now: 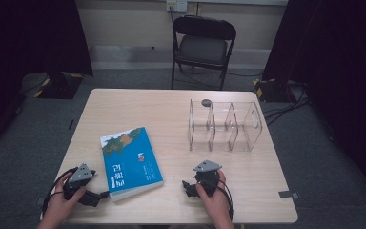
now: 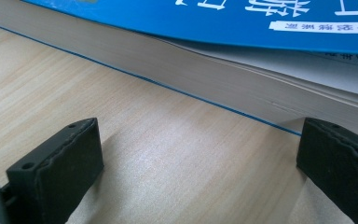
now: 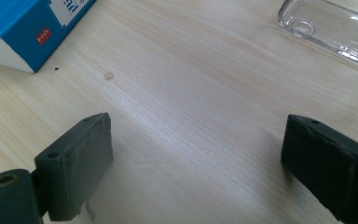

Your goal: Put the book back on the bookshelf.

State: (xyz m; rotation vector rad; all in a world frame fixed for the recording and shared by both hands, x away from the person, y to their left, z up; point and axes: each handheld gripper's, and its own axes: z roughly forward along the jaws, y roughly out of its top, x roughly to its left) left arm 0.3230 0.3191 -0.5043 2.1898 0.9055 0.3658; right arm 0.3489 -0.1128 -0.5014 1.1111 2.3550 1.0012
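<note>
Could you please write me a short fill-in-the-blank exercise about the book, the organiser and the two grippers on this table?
1. The thick blue paperback book lies flat on the light wooden table with its cover facing ____.
2. The fingers of the left gripper are spread ____, just short of the book's page edge.
3. The clear plastic compartment organiser holds ____.
4. The right gripper points at bare ____.

Missing words: up; open; nothing; table

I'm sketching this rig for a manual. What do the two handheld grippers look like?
Each gripper, left gripper and right gripper, is a black handheld body with a grey three-cornered plate on top and black cables looping back past the wrist. The jaws are two thick black blocks with wavy-edged pads and small round holes. No sleeves show on the forearms.
</note>
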